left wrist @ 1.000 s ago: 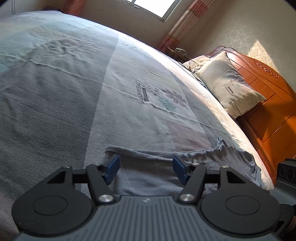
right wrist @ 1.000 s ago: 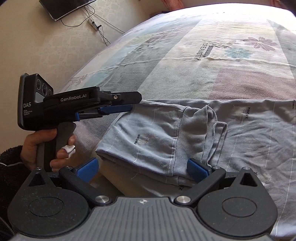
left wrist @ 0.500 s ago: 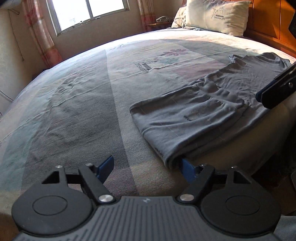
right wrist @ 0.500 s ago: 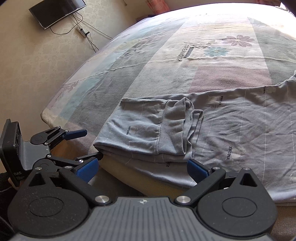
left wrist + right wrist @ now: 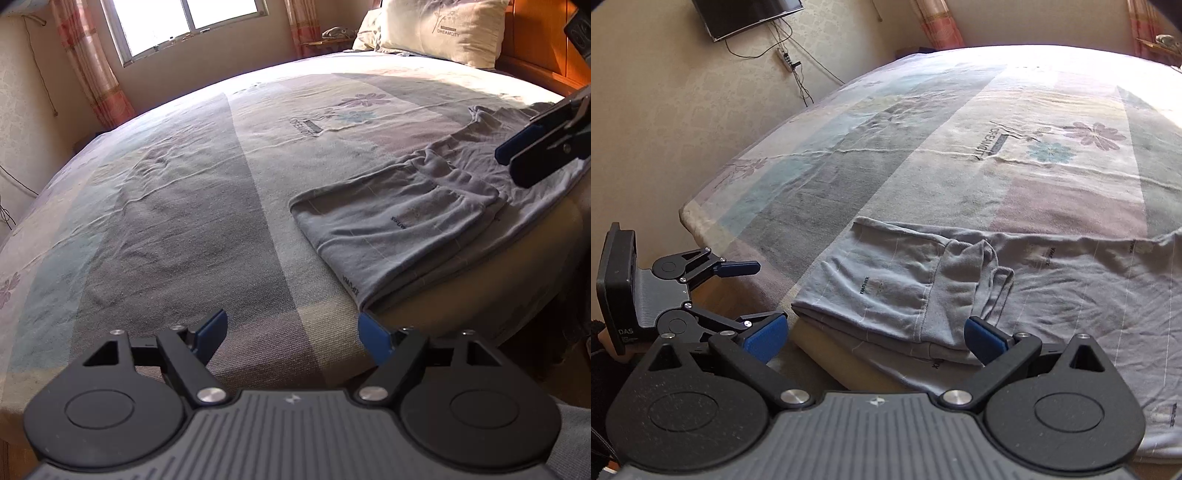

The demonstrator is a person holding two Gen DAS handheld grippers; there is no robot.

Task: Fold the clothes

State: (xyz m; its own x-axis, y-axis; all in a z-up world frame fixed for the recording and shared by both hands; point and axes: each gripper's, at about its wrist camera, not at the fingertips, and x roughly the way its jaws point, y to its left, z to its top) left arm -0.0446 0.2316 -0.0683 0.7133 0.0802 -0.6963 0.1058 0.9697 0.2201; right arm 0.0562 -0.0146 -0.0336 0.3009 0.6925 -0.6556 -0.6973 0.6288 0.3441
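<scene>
I hold both grippers spread and empty: the grey T-shirt (image 5: 1015,295) lies lengthwise along the near bed edge (folded end left), nearer my right gripper (image 5: 875,336) than my left gripper (image 5: 293,332).

The garment (image 5: 960,288) lies along the near edge of the bed (image 5: 923,147), one end folded over onto itself, its near border hanging just over the side. The left claw (image 5: 291,334) hangs at the bed's edge, to the left of that folded end and clear of it. The right claw (image 5: 875,336) sits just before the folded end. A pillow (image 5: 443,29) rests against the headboard (image 5: 535,33); a window (image 5: 184,22) stands beyond the bed's far side.
</scene>
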